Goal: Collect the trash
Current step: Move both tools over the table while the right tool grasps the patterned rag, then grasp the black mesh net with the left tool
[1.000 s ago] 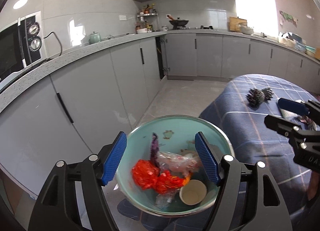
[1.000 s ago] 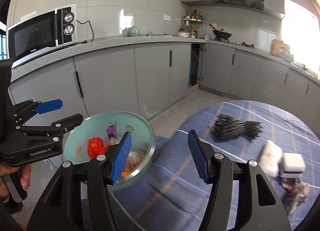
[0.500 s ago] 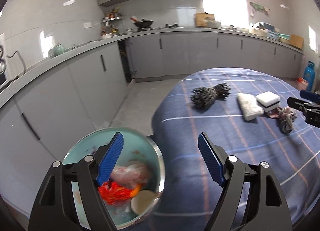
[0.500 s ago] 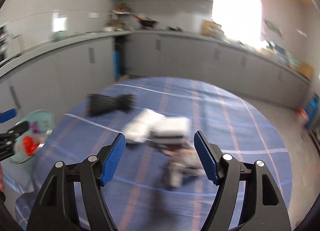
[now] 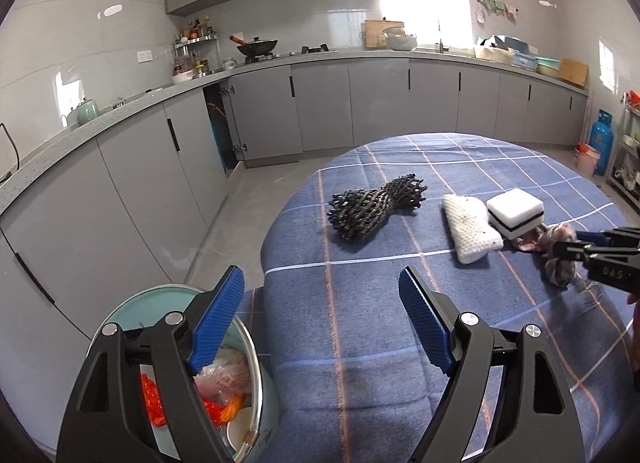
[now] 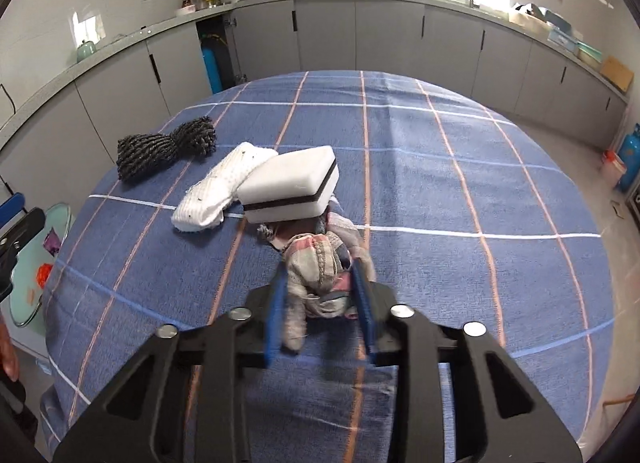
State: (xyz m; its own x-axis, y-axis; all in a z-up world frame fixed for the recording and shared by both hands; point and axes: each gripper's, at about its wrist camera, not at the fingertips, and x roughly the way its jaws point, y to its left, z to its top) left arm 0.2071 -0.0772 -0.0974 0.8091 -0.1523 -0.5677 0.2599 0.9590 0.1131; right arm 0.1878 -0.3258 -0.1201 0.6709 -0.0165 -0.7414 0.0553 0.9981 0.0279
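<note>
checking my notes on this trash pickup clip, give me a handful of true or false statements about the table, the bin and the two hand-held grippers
1. The right hand-held gripper has a crumpled rag between its blue pads. True; its jaws have just been closing on it.
2. The left hand-held gripper grips the black mesh bundle. False: it is open with nothing in it, and the bundle lies apart on the blue checked tablecloth.
3. The white sponge block leans partly on the white knitted cloth. True.
4. The pale green bin beside the table has nothing in it. False: red and clear wrappers and a small cup lie inside.
</note>
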